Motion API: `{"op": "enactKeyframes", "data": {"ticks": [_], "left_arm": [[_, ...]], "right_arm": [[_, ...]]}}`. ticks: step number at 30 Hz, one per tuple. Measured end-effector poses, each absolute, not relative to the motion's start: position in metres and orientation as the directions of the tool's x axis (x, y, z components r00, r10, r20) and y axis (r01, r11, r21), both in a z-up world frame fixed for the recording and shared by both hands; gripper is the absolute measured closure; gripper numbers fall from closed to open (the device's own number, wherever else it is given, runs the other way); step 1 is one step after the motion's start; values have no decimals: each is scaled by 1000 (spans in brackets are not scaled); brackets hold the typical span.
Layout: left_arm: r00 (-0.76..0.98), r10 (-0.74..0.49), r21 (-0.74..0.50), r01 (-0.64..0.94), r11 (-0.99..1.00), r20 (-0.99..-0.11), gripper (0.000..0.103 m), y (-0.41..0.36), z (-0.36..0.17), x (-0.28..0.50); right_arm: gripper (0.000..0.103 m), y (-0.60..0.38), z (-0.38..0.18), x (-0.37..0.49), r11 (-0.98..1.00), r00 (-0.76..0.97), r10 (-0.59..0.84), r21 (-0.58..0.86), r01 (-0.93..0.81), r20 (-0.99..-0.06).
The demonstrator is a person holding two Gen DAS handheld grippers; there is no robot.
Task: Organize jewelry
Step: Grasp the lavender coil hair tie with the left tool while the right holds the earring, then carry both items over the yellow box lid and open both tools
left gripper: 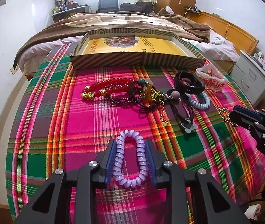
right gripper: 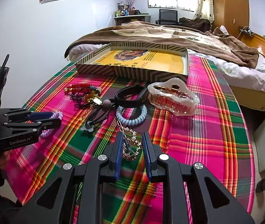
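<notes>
A purple spiral hair tie (left gripper: 118,158) lies on the plaid cloth, squeezed long and narrow between the blue pads of my left gripper (left gripper: 131,143), which is shut on it. From the right wrist view the left gripper (right gripper: 55,118) shows at the left edge with the tie (right gripper: 44,133) under its tips. My right gripper (right gripper: 131,136) is shut on a bunched gold chain bracelet (right gripper: 130,149), which fills the gap between its pads. In the left wrist view the right gripper (left gripper: 232,115) sits at the right, the chain (left gripper: 223,113) at its tip. A striped tray (left gripper: 138,60) with a yellow floor stands behind.
Between the grippers and the tray lie a red bead bracelet (left gripper: 112,85), tangled dark cords, a black band (left gripper: 188,84), a pale blue spiral tie (left gripper: 199,100) and a clear hair claw (right gripper: 171,99). A bed is beyond the table and a drawer unit (left gripper: 252,78) to the right.
</notes>
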State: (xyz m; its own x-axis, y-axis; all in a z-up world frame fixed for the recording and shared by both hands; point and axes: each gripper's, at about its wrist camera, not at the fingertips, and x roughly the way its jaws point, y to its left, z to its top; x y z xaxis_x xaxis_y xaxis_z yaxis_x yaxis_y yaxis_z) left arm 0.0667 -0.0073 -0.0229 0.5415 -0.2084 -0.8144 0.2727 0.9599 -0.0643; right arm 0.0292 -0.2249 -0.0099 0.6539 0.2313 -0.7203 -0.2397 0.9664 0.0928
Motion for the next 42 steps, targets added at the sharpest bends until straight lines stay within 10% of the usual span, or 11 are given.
{"op": "enactKeyframes", "data": {"ticks": [42], "left_arm": [[669, -228, -98, 227, 969, -707, 71, 12, 46, 236]], "right_arm": [[82, -220, 45, 188, 991, 720, 133, 84, -103, -681]]}}
